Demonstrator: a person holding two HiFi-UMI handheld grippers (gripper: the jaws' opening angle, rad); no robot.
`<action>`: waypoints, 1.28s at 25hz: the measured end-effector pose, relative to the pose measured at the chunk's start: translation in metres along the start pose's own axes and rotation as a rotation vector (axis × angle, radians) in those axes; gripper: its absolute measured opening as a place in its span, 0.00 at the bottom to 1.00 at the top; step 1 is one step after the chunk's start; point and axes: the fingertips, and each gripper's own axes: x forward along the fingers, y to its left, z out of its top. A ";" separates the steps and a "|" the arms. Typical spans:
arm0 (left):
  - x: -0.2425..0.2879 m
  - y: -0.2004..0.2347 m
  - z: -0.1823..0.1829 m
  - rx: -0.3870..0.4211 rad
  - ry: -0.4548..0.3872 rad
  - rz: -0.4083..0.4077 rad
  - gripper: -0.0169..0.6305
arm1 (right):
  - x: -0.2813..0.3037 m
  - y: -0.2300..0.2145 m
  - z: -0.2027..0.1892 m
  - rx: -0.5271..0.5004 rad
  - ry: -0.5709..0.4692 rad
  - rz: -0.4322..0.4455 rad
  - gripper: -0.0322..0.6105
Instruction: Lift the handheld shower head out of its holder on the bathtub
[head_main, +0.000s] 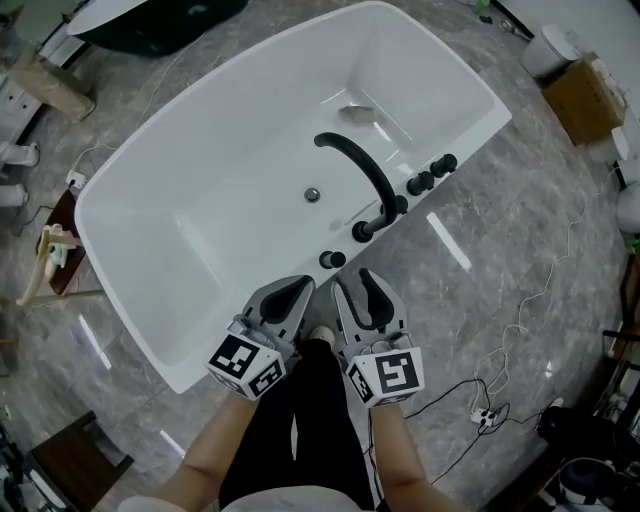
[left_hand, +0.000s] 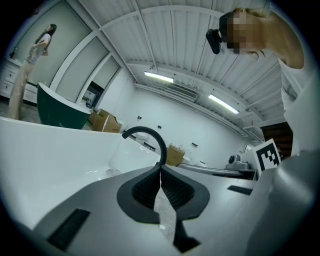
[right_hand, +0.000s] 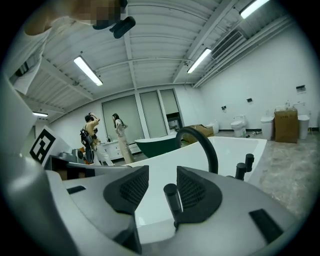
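- Lining up for the grab is the step in hand: the shower head (head_main: 332, 260) still stands in its holder on the bathtub (head_main: 130, 300) rim, a short black upright stub just nearer the person than the foot of the curved black spout (head_main: 362, 170).
- The right gripper (head_main: 358, 285) sits on the near side of the spout, its jaws spread wide. In the right gripper view the shower head (right_hand: 172, 200) stands in the gap, close to the right-hand pad, with neither pad pressing on it.
- The left gripper (head_main: 300, 290), beside the right one and also short of the spout, has its jaws pressed together on nothing.
- Next, as I judge it, the right gripper must centre the stub between its pads, squeeze it firmly, then draw it straight up, clear of the spout.
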 end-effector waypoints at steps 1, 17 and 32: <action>0.002 0.004 -0.005 -0.003 0.004 0.001 0.05 | 0.003 -0.002 -0.008 -0.012 0.015 -0.012 0.31; 0.024 0.045 -0.049 -0.053 0.064 0.020 0.05 | 0.059 -0.025 -0.079 -0.004 0.153 -0.026 0.31; 0.038 0.080 -0.073 -0.124 0.072 0.057 0.05 | 0.094 -0.029 -0.105 -0.029 0.181 0.004 0.30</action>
